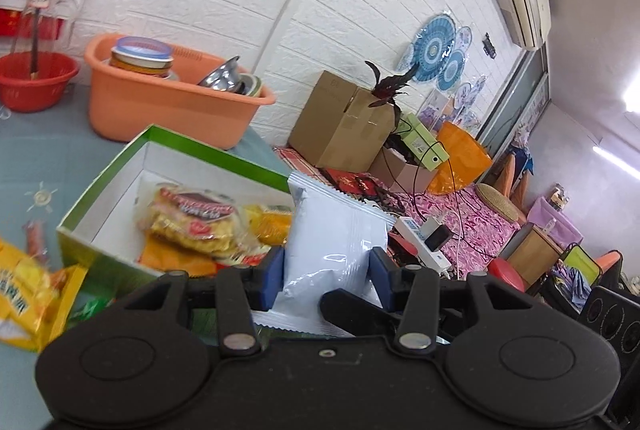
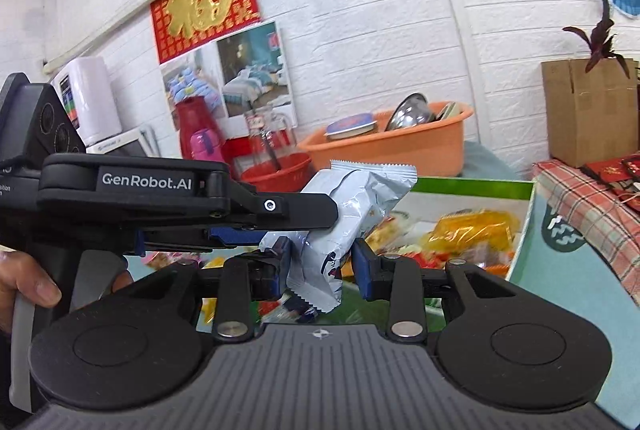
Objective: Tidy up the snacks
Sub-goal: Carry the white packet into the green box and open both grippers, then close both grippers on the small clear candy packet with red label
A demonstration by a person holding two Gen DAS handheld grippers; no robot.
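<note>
Snacks: your left hand-held gripper point(image 1: 326, 276) pinches the soft, light, crinkly white packet point(image 1: 334, 242) mid-body; your right hand-held gripper point(image 2: 322, 264) gapes around it. Squeeze gently.

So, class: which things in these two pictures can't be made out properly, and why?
- White packet: left view shows only its blank side; in the right view the left gripper covers part.
- Snacks in the green box: both views, labels blurred.
- Yellow packet: left view, cut by the edge.
</note>
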